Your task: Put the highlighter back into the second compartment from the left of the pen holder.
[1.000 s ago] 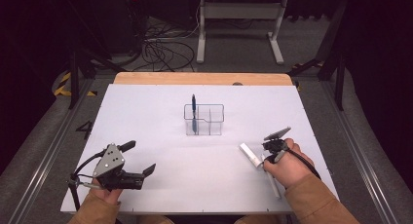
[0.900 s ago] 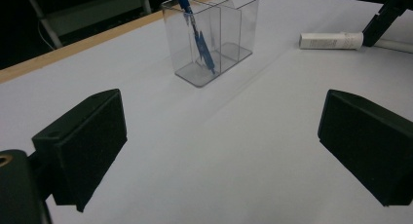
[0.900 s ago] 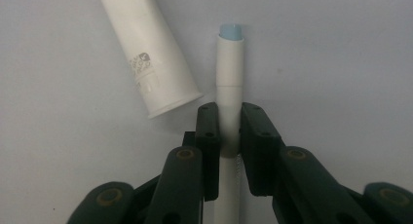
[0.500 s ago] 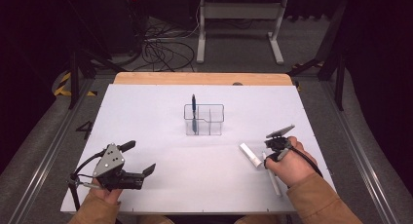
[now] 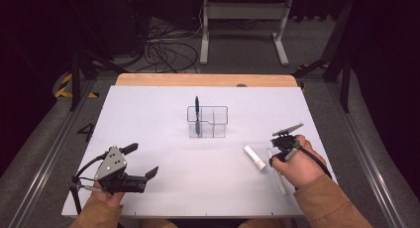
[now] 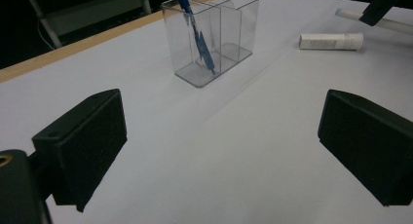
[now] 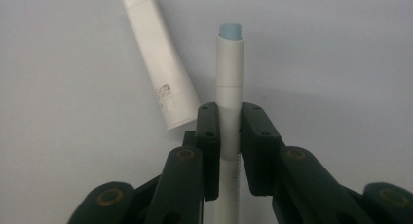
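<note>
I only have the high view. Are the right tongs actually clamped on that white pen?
Observer: Yes. The right gripper view shows the right tongs pinching the white pen from both sides.
Operator: Which end points away from them?
Observer: The end with the pale blue tip.
Operator: Touching the white tube?
Observer: No, the white tube lies apart, angled to its left.
Operator: Left tongs?
Observer: The left tongs are open, holding nothing, facing the clear organiser.

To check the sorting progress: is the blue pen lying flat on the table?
No, the blue pen stands tilted inside the left compartment of the clear holder.
</note>
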Demonstrator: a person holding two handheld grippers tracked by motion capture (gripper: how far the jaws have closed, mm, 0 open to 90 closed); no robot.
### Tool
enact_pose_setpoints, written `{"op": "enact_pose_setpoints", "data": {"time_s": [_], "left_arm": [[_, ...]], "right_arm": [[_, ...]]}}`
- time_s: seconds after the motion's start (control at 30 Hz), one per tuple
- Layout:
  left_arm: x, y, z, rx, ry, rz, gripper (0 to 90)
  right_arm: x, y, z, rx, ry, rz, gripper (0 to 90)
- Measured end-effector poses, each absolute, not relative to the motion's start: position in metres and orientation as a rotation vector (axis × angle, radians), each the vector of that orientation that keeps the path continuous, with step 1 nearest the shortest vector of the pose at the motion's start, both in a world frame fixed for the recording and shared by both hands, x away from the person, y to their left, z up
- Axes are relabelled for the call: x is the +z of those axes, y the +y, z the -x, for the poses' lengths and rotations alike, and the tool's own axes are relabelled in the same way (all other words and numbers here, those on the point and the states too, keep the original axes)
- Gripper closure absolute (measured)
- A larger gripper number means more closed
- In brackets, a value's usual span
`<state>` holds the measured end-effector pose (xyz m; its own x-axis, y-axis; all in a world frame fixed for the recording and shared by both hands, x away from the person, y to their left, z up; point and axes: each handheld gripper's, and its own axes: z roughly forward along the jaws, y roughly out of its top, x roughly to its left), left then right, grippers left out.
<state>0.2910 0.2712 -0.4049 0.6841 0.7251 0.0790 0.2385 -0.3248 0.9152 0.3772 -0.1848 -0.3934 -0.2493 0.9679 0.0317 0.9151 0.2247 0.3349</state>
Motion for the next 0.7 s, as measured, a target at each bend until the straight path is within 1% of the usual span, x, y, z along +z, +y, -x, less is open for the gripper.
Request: {"op": "enact_pose_setpoints", "data": {"time_s": [0.33,0.7], "left_arm": [[-0.405,0.271,-0.291,0.607,0.755,-1.88,4.6],[-0.405,0.273,-0.289,0.609,0.762,-1.879,4.6]], "right_arm": [[-0.383,-0.183,-0.377,0.491,2.301,-1.749,79.7],[-0.363,-0.171,-0.379,0.66,2.286,-1.61,79.7]]}}
